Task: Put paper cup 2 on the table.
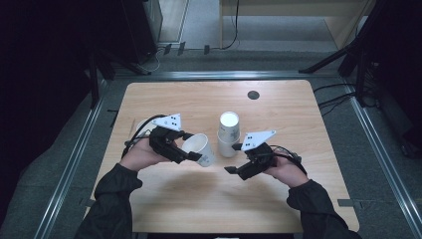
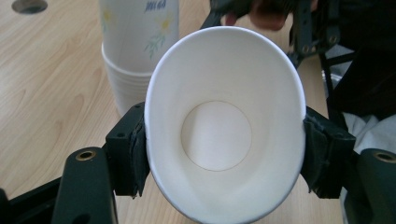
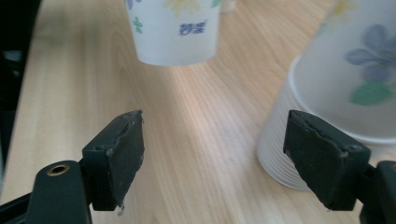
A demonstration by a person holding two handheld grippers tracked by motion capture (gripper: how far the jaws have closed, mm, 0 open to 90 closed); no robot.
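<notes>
Your left gripper (image 1: 195, 154): pads clamped on the rim of a white paper cup (image 2: 224, 126), squeezed oval and held above the table (image 1: 278, 107). Cup stack (image 1: 228, 134): upside down, just beyond and between both grippers. Your right gripper (image 1: 230, 170): pads apart, nothing between them, the stack just beside one pad.

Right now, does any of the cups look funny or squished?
Yes. The paper cup in the left gripper is pinched from both sides, so its round rim is squashed into an oval. It is held tipped on its side. The stack of cups stands upside down, in shape.
</notes>
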